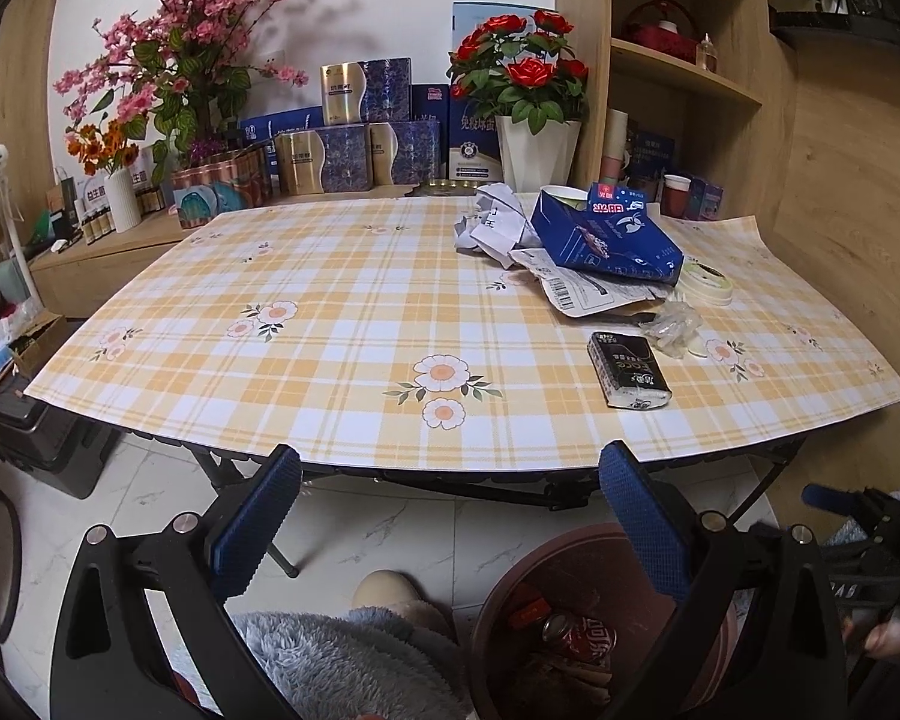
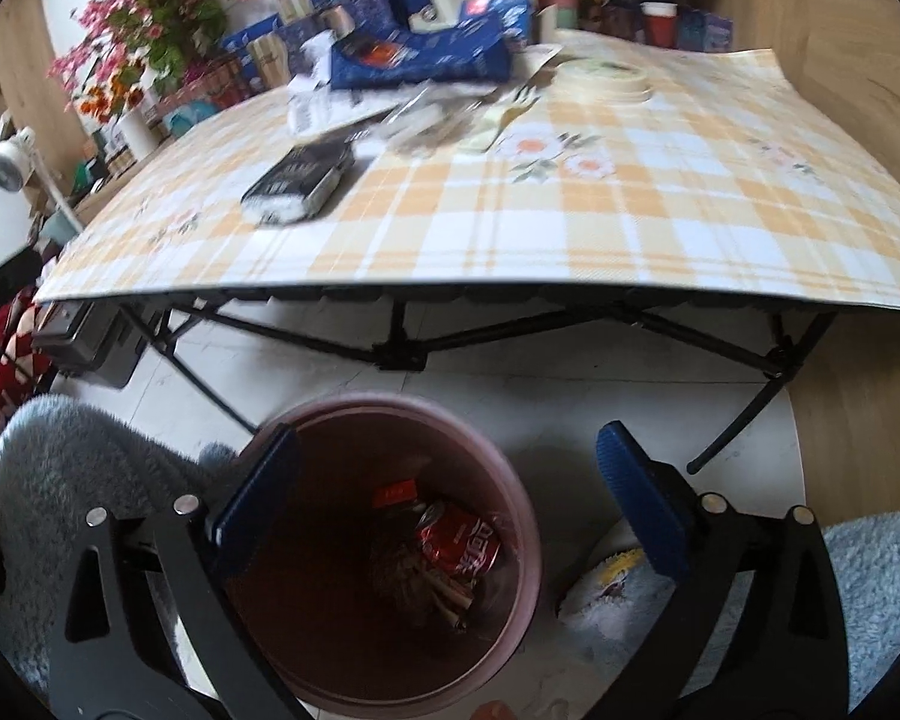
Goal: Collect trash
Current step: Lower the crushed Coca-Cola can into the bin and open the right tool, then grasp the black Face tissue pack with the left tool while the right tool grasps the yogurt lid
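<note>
Left gripper [image 1: 450,516] spread wide, empty, low in the frame before the near edge of the yellow plaid flowered tablecloth [image 1: 342,276]. Right gripper [image 2: 447,480] likewise spread wide and empty, hovering over the round brown plastic trash bin [image 2: 525,516] at bottom centre, on the white tiled floor. Inside the bin, a crushed red drink can [image 2: 459,540] among brownish scraps. Right of centre on the cloth: black tissue packet [image 1: 629,369], crumpled clear plastic wrap [image 1: 672,324], torn blue paper bag [image 1: 606,240] on white crumpled papers [image 1: 498,222], and a roll of pale tape [image 1: 707,283] just beside the bag. Right wrist view blurred.
</note>
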{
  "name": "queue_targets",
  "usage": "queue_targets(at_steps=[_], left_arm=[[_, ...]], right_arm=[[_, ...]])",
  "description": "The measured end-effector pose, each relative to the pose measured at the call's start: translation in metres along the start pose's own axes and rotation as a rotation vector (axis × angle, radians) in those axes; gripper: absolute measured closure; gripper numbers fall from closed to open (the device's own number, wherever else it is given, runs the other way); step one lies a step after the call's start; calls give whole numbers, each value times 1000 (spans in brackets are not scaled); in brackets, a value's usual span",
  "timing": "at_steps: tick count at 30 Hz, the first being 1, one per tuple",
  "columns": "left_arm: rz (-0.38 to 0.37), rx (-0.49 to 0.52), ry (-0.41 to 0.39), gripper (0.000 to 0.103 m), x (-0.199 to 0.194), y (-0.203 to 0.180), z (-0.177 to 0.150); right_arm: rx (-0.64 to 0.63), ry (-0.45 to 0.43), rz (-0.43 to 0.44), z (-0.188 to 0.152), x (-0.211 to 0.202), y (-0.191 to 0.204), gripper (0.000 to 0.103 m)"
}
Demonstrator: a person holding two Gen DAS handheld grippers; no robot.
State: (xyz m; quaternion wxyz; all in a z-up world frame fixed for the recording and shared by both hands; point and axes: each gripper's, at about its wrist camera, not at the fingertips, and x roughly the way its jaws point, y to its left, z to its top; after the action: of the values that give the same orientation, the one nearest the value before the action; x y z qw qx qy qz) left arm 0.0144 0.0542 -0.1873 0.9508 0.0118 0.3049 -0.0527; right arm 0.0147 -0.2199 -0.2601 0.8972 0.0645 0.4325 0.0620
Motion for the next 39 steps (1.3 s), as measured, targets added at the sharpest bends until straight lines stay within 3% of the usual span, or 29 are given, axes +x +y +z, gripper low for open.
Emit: queue_targets(at_steps=[9, 13, 16, 20, 25, 27, 33, 39], left_arm=[[-6, -1, -8, 6, -2, 0, 0], [-4, -31, -30, 6, -7, 6, 2], [-1, -35, -4, 6, -3, 8, 4], [-3, -8, 44, 6, 6, 4, 11], [-7, 128, -29, 6, 6, -22, 26], [-43, 168, -31, 6, 14, -35, 35], [-156, 117, 107, 6, 64, -63, 54], [-143, 148, 199, 6, 105, -96, 59]], right_arm=[[79, -88, -84, 7, -15, -15, 6], [107, -91, -72, 10, -17, -23, 6], [111, -101, -77, 13, -21, -26, 6], [113, -134, -98, 21, -31, -31, 6], [125, -177, -120, 37, -42, -42, 6], [122, -181, -120, 44, -42, -46, 6], [87, -196, -84, 69, -42, -54, 6], [59, -215, -101, 86, -37, -61, 6]])
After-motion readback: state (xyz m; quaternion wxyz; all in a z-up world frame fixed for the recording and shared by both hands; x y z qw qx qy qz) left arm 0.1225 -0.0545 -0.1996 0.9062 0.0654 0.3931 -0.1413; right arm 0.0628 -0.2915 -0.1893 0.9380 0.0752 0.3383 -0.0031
